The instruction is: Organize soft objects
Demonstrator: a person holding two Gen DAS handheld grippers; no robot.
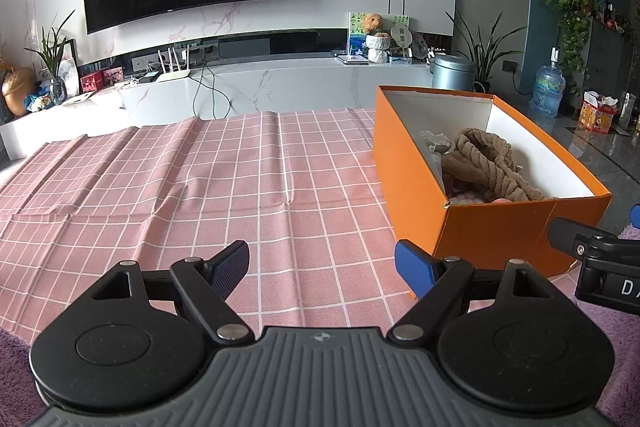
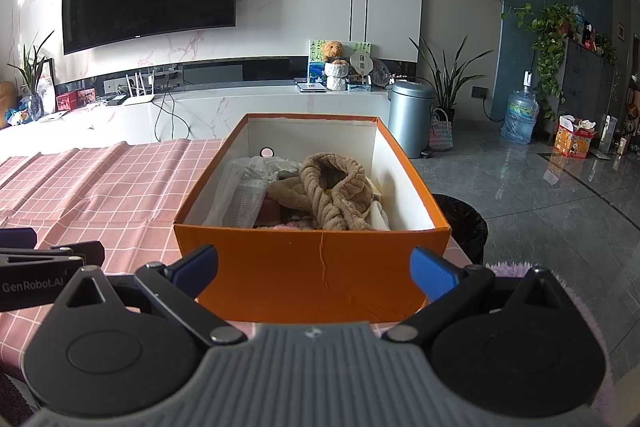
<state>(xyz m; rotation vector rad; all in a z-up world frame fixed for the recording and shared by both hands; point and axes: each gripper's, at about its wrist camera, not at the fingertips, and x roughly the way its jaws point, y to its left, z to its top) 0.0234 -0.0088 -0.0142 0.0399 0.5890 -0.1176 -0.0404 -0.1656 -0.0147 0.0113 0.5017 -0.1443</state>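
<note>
An orange cardboard box (image 2: 312, 267) with a white inside stands on the pink checked tablecloth (image 1: 200, 187). Inside lie a brown fuzzy knitted piece (image 2: 336, 191), white and clear wrapped items (image 2: 248, 195) and bits of pink fabric. The same box (image 1: 500, 231) sits to the right in the left wrist view, with the brown piece (image 1: 488, 163) showing over its wall. My right gripper (image 2: 316, 269) is open just in front of the box's near wall, holding nothing. My left gripper (image 1: 322, 265) is open over bare cloth, left of the box.
A black waste bin (image 2: 464, 223) stands on the floor right of the box. Purple fluffy fabric (image 1: 620, 339) lies at the near edge under both grippers. A white TV counter (image 1: 280, 83), silver bin (image 2: 410, 119) and plants lie beyond the table.
</note>
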